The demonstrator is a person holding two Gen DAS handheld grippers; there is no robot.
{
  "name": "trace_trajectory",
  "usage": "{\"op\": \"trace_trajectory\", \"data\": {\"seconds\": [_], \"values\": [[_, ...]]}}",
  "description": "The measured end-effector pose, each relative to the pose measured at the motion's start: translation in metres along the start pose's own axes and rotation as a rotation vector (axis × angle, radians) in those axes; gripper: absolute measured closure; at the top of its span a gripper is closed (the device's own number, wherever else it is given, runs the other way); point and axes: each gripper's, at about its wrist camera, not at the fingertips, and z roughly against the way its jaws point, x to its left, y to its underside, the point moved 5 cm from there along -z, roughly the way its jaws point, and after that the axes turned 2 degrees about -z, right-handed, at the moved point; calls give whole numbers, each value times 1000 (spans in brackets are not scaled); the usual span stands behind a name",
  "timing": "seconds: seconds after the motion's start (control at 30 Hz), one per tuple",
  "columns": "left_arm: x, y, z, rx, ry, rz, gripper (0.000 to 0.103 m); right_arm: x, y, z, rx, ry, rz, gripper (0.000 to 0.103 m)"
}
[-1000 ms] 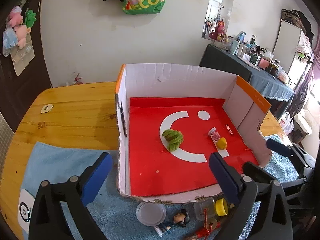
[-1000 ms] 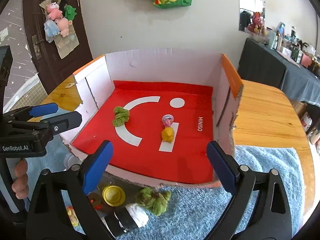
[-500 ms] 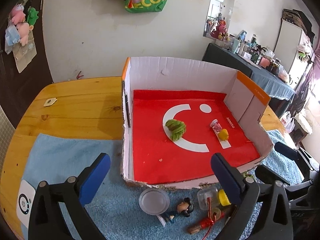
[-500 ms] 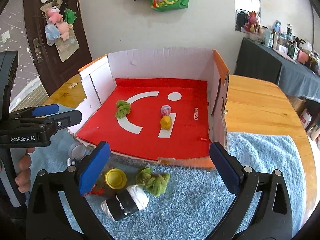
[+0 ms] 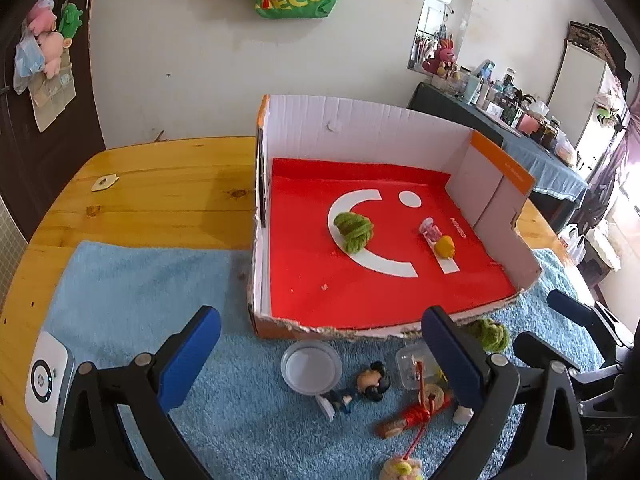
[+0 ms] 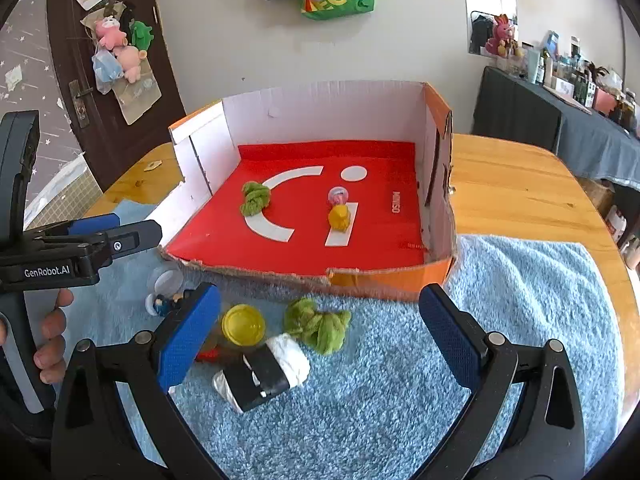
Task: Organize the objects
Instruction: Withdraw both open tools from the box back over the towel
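Observation:
A cardboard box (image 5: 360,132) (image 6: 320,112) with a red floor holds a green yarn bundle (image 5: 354,231) (image 6: 255,198), a pink capsule (image 5: 430,229) (image 6: 337,195) and a yellow toy (image 5: 445,247) (image 6: 339,217). In front of it on the blue towel (image 5: 132,280) (image 6: 500,300) lie a clear lid (image 5: 311,366), a mouse figurine (image 5: 370,380), a red tassel charm (image 5: 416,416), a second green yarn bundle (image 6: 318,325), a yellow cap (image 6: 243,325) and a black-and-white roll (image 6: 264,370). My left gripper (image 5: 320,356) and right gripper (image 6: 320,330) both stand open above these, holding nothing.
The towel lies on a wooden table (image 5: 160,184) (image 6: 508,184). A white device (image 5: 48,380) sits at the towel's left edge. A small tag (image 5: 103,182) lies on the wood. A person's fingers (image 6: 52,340) hold the left gripper's handle.
Both grippers have drawn back from the box toward the towel's near side, so the loose items in front of the box now show more fully. Nothing was taken hold of.

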Motion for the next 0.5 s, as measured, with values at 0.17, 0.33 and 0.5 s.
{"op": "trace_trajectory", "data": {"seconds": [0.17,0.33,0.5], "values": [[0,8,-1,18,9,2,1,-1,8,1,10,4,-5,2],[-1,15,-4,30,15,4,1,-1,15,1,23,7,-5,2],[0,21,-6,46,16,8,1,-2,21,0,36,7,-9,2]]}}
